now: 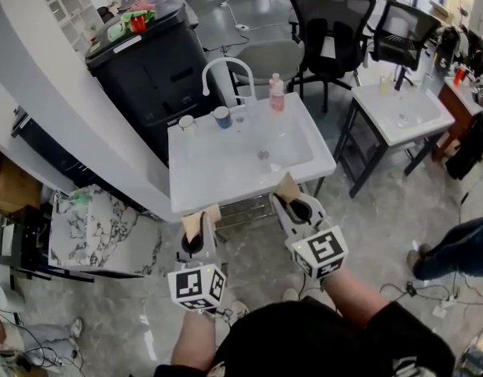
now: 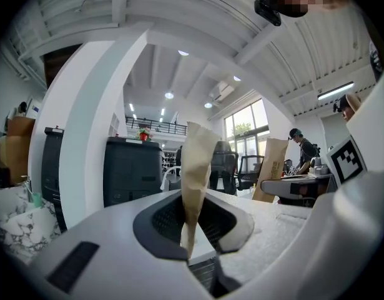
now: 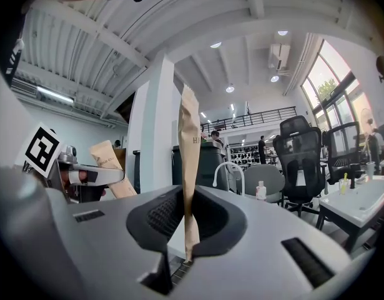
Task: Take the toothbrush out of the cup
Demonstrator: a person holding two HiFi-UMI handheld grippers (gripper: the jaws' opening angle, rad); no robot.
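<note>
1. Approach looks to be the step in hand: both tools hang level at the near edge of the white basin tabletop (image 1: 195, 175), well short of anything standing on it, and nothing has been lifted.
2. At left, the left gripper (image 1: 200, 225) has its tan tips pressed together with nothing between them; its own view shows only the narrow tan strip edge-on.
3. Along the far left rim stand a white cup (image 1: 187, 122) and, just beside it, a blue cup (image 1: 222, 117). The toothbrush should be in one of them, but it is too small to make out here, so which cup holds it cannot be told.
4. Behind the cups a white faucet (image 1: 225, 67) arches over the bowl, and a pink bottle (image 1: 277, 93) stands to its right.
5. At right, the right gripper (image 1: 289, 187) is likewise closed on nothing, near the front right corner of the tabletop.
6. Next move, as judged: one gripper must reach across the bowl to the cups, part its tips, and close on the brush handle above the rim; the other may need to steady the cup so that it does not tip or lift with the brush.
7. Count: two grippers, two cups, one faucet, one bottle, no toothbrush discernible. Beyond stand two black office chairs (image 1: 332, 14) and a second basin (image 1: 398, 115) at far right.
</note>
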